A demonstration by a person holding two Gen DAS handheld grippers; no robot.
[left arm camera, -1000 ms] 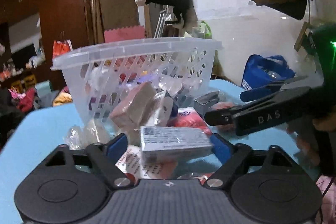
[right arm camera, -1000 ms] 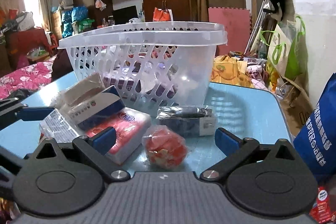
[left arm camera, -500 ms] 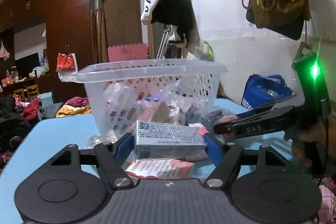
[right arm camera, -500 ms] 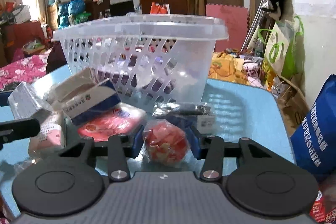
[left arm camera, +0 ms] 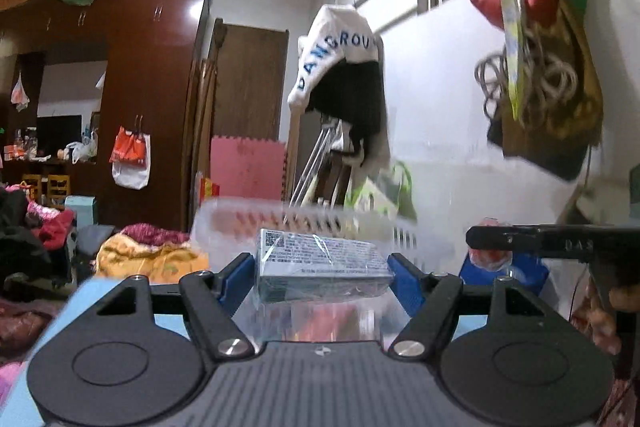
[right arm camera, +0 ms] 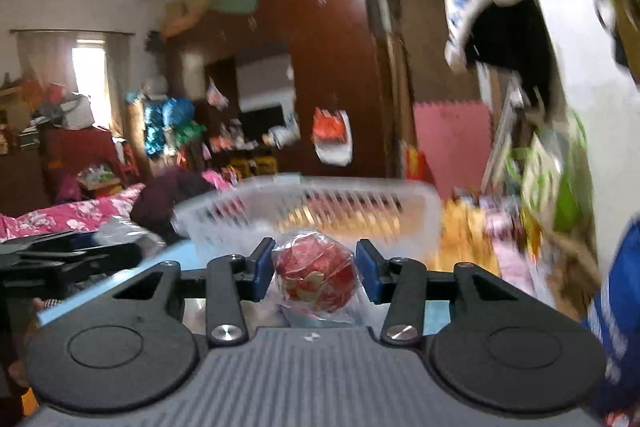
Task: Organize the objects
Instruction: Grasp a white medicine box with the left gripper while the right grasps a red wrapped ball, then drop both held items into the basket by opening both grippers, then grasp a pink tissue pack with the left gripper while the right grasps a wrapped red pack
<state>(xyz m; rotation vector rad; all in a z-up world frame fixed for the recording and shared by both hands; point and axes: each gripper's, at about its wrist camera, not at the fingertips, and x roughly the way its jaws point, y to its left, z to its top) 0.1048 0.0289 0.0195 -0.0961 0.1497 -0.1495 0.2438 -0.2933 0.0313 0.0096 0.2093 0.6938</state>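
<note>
In the left wrist view my left gripper (left arm camera: 322,277) is shut on a grey printed box (left arm camera: 320,263) wrapped in clear film, lifted off the blue table (left arm camera: 90,293). Behind it is the blurred rim of the clear plastic basket (left arm camera: 240,215). My right gripper (left arm camera: 552,239) reaches in from the right, level with it. In the right wrist view my right gripper (right arm camera: 315,269) is shut on a red ball in clear wrap (right arm camera: 316,277), held in front of the basket (right arm camera: 320,195). The left gripper (right arm camera: 64,257) shows dark at the left edge.
A blue bag (right arm camera: 618,311) stands close on the right. A white and black garment (left arm camera: 344,67) and a bundle of bags (left arm camera: 548,87) hang on the wall behind the basket. A brown wardrobe (left arm camera: 152,87) and a pink bed (right arm camera: 60,217) lie beyond the table.
The right gripper went from open to shut on the red ball and lifted it. The left gripper rose with the box. The basket now sits low in both views.
</note>
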